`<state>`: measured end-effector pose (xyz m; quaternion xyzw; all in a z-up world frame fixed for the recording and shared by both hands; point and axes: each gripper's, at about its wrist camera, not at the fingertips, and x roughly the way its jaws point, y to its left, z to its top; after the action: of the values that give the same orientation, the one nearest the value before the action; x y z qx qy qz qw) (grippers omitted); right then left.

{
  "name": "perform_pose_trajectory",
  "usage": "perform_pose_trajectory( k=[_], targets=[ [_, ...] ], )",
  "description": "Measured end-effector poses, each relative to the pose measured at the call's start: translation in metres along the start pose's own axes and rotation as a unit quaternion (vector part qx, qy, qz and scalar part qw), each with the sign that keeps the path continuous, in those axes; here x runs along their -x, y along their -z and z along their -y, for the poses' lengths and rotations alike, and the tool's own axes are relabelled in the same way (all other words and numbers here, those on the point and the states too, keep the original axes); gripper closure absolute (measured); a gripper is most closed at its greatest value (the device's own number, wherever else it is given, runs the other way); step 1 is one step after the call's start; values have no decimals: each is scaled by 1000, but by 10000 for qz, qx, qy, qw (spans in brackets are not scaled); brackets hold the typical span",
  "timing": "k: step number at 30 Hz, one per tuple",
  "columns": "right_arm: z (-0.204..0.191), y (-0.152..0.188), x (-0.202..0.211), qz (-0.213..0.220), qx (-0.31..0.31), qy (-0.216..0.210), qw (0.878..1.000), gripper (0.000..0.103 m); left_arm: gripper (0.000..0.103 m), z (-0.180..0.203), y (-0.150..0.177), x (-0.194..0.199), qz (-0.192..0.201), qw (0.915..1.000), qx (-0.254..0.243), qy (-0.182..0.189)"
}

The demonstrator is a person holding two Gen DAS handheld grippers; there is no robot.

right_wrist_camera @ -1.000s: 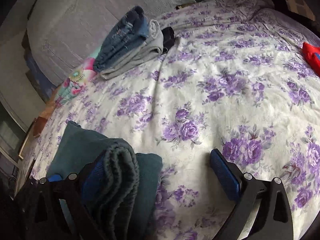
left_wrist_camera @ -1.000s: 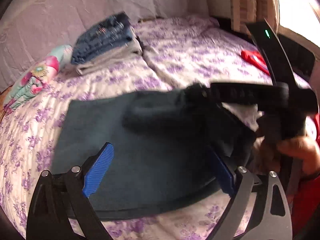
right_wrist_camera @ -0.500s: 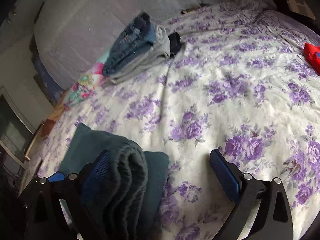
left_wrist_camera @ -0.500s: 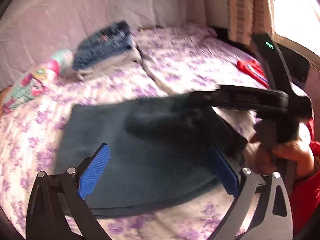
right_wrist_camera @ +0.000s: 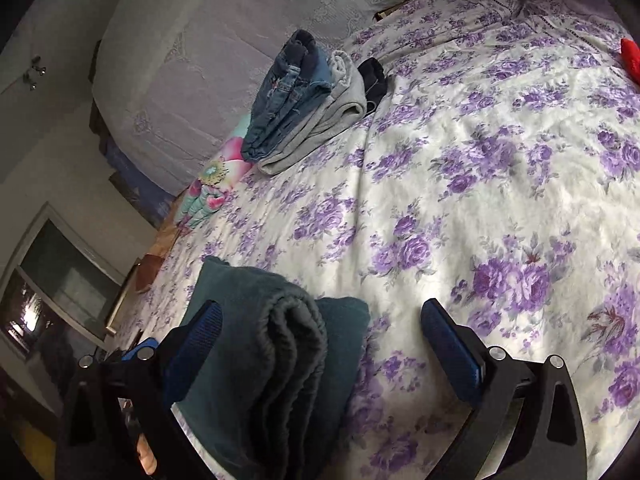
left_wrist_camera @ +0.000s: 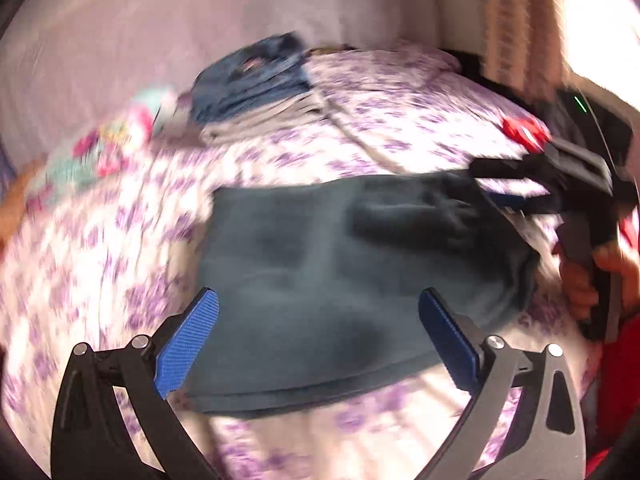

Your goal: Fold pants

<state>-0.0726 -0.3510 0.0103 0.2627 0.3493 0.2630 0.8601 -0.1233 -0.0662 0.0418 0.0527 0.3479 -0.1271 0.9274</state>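
Note:
The dark teal pants (left_wrist_camera: 340,280) lie folded flat on the flowered bedspread (left_wrist_camera: 400,132). My left gripper (left_wrist_camera: 318,320) hovers open over their near edge, with nothing between its blue pads (left_wrist_camera: 188,344). At the right of the left wrist view a hand (left_wrist_camera: 584,280) holds my right gripper (left_wrist_camera: 516,196) at the pants' thick end. In the right wrist view my right gripper (right_wrist_camera: 320,340) is open wide. The rolled fold of the pants (right_wrist_camera: 280,360) lies between its fingers against the left one, and the right pad (right_wrist_camera: 452,344) is well clear of the cloth.
A stack of folded jeans and grey trousers (right_wrist_camera: 304,108) sits at the head of the bed, also in the left wrist view as the stack (left_wrist_camera: 256,80). A bright patterned cloth (right_wrist_camera: 216,176) lies beside it. A red item (left_wrist_camera: 524,130) lies at the far right. Curtains (left_wrist_camera: 516,20) hang beyond the bed.
The left wrist view has swung left and pulled back, so the pants and right gripper sit further right. The left jaws stand slightly wider. The right view tilted up, with the fold still between its fingers.

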Motion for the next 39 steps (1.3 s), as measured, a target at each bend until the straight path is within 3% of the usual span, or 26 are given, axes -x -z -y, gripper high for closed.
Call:
perform_pose_trajectory(
  k=[3,5,7,11,15,16,18,19,20,21,27,32,37,39],
  targets=[
    [-3,11,6,-248,84,-369,9990,3,5,-50,5,-7,-241,9939,1009,371],
    [-8,16,7,-476,223,-433,9977,3,5,-73,13,-22,-559,9830,1573,758],
    [-12,18,3,-747,363,-365,9959,3,5,-82,24,-39,-829,9734,1827,1109],
    [-18,10,-17,-1147,454,-273,9920,3,5,-63,21,-46,-774,9828,1396,928],
    [-20,-2,-36,-1142,406,-389,9919,3,5,-56,12,-55,-864,9834,1126,1130],
    [-21,-2,-37,-1080,424,-394,9925,5,5,-58,11,-56,-857,9823,1146,1210],
    [-22,1,-35,-943,473,-278,9940,25,6,-62,12,-54,-768,9798,1223,1384],
    [-20,3,-33,-864,409,-221,9952,48,8,-63,14,-51,-701,9784,1262,1482],
    [-14,4,-31,-822,258,-284,9959,67,23,-64,15,-47,-626,9787,1284,1474],
    [-11,4,-28,-781,169,-372,9961,69,38,-64,16,-44,-575,9802,1280,1400],
    [-37,8,-19,-464,828,-34,9955,72,76,-70,9,-38,-341,9814,1358,1311],
    [-41,-2,-11,-433,939,-18,9946,74,90,-79,-4,-30,-191,9769,1437,1572],
    [-52,-26,-2,-320,1105,-131,9933,77,91,-67,-34,-8,213,9826,975,1565],
    [-51,-36,-9,-330,1135,-62,9930,77,91,-64,-47,-13,200,9852,816,1495]
  ],
)
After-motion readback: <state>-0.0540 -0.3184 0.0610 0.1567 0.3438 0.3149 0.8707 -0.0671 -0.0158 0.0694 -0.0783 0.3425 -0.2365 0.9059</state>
